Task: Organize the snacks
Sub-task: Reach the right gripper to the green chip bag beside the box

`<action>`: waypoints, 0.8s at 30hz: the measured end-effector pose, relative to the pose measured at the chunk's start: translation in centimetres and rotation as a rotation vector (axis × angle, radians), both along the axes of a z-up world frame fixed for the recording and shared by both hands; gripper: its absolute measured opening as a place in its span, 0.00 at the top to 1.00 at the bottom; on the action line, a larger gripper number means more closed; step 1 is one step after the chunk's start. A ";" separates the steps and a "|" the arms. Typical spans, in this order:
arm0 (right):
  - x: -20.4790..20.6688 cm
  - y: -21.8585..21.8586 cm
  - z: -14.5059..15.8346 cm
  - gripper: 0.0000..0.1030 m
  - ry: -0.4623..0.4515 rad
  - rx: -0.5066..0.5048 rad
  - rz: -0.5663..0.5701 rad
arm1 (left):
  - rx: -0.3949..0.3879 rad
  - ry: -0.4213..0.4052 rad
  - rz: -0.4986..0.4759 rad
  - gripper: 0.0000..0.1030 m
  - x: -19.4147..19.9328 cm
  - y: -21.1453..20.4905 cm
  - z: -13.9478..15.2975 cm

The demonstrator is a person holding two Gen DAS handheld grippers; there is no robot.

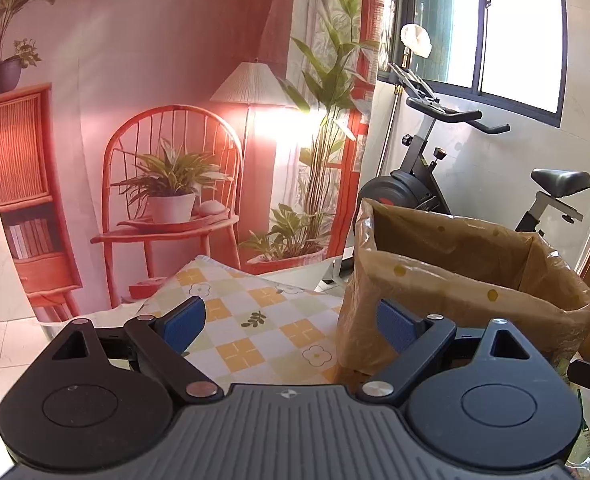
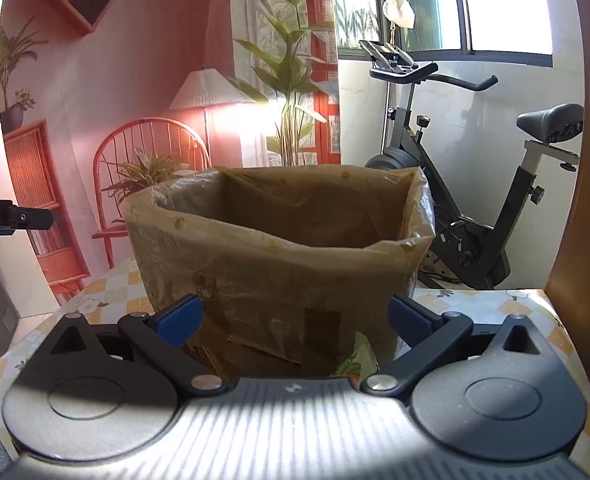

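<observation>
A tall bag [image 2: 279,248] of thin, crinkled brown plastic with pale dots stands upright on the surface [image 1: 255,320], which wears a checked cloth of yellow, green and white squares with small flower prints. The bag's mouth is wide and roughly rectangular; its walls are translucent, and dark flat shapes show dimly through the lower front, too blurred to name.

The left tool [image 1: 291,324] is released, its blue ribbed pads spread wide and gripping nothing; the bag [image 1: 455,280] stands to its right, behind the right pad, though whether they touch cannot be told. The right tool [image 2: 293,316] is likewise released, pads wide apart on either side of the bag's lower front, holding nothing. A green-printed packet [image 2: 355,360] peeks out at the bag's base by the right pad.

Behind stand a printed backdrop [image 1: 175,120] of a red chair, lamp and plants, and a black exercise bike [image 2: 475,200] under a window.
</observation>
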State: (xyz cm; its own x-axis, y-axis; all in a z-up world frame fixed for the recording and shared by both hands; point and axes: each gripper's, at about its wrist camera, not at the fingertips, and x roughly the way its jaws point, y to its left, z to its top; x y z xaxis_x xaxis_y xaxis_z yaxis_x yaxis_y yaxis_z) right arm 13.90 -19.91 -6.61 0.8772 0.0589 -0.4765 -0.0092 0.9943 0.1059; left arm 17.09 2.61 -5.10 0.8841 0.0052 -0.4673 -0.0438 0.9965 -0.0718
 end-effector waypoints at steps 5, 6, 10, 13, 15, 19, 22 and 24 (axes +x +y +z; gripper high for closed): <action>-0.2 -0.1 -2.6 0.06 0.109 -0.013 -0.022 | 0.027 0.049 0.063 0.12 -0.9 0.7 -2.4; -0.2 -0.2 -3.1 0.06 0.138 -0.012 -0.025 | 0.025 0.061 0.066 0.12 -1.1 1.0 -2.8; 0.0 -0.4 -4.8 0.08 0.223 -0.021 -0.047 | -0.013 0.096 0.095 0.14 -1.4 2.6 -3.9; 0.0 -0.2 -5.9 0.12 0.271 -0.024 -0.051 | -0.021 0.122 0.100 0.14 -1.9 3.4 -4.8; -0.2 0.0 -6.3 0.12 0.278 -0.029 -0.055 | -0.012 0.133 0.107 0.14 -2.1 3.4 -5.1; 0.0 0.2 -6.6 0.12 0.298 -0.021 -0.055 | -0.014 0.155 0.103 0.14 -2.3 3.3 -6.0; 0.3 0.4 -6.5 0.12 0.317 -0.035 -0.061 | -0.013 0.160 0.097 0.15 -2.6 3.0 -6.3; 0.5 0.5 -6.4 0.12 0.322 -0.039 -0.067 | -0.012 0.163 0.096 0.15 -2.8 2.8 -6.6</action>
State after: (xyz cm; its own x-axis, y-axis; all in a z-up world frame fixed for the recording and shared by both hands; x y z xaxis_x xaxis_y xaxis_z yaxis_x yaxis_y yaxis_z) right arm 14.36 -19.40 -13.01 0.6821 -0.0172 -0.7310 0.0838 0.9950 0.0548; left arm 14.33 5.43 -11.68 0.7927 0.0791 -0.6045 -0.1502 0.9863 -0.0678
